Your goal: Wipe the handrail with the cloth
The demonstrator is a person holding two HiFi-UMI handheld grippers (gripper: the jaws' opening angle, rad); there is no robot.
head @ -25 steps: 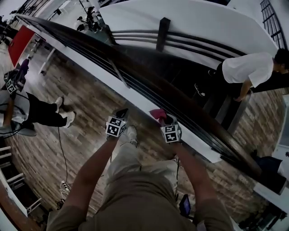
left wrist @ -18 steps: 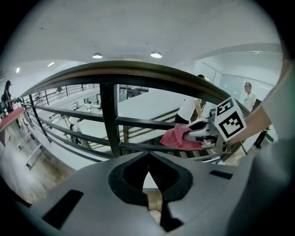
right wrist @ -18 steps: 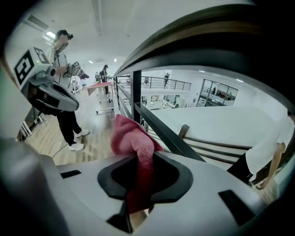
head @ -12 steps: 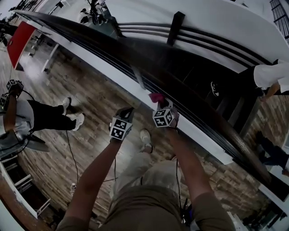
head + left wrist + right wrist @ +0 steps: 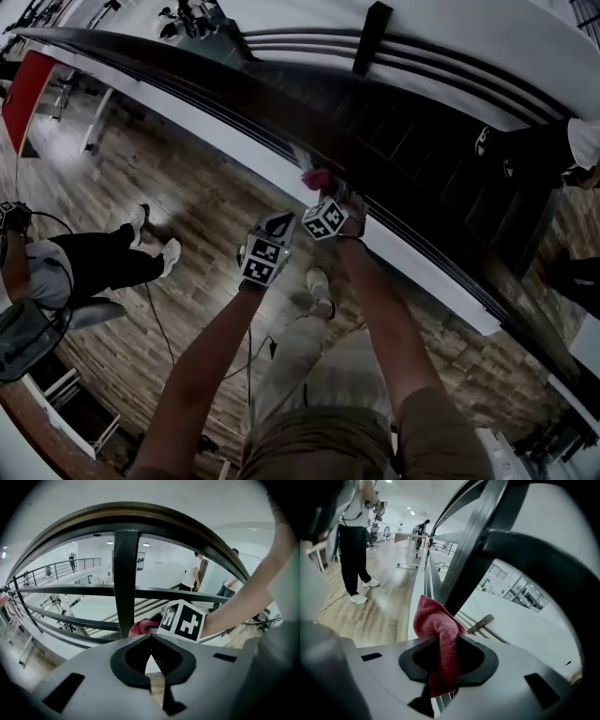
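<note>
1. Far left, a seated person [image 5: 56,272] on the wooden floor [image 5: 187,216], well away from the action and no part of it.
2. Moving in, the left gripper [image 5: 279,225] hangs just short of the railing; its own view shows the tongs pressed together with nothing between them, so it is along for the ride.
3. Just beside it, the right gripper [image 5: 323,192] does the work; its tongs are clamped on the red cloth [image 5: 316,176], a fold bunched up ahead of the jaws and a tail hanging down behind.
4. The cloth sits at the near edge of the dark handrail [image 5: 187,66], close beside an upright baluster [image 5: 125,583]; whether it presses on the rail's top or only on the bars beneath, I cannot tell.
5. To the right the handrail runs on long and dark.
6. Progress, as I judge it: the wipe is under way; no clean or dirty stretch shows, but long runs of rail lie on both sides of the cloth, so plenty seems left.
7. Against a second ago: the right arm has reached further out; the cloth has slid leftward along the rail, closing on the baluster it then stood clear of; the left gripper has followed, shut as before.
</note>
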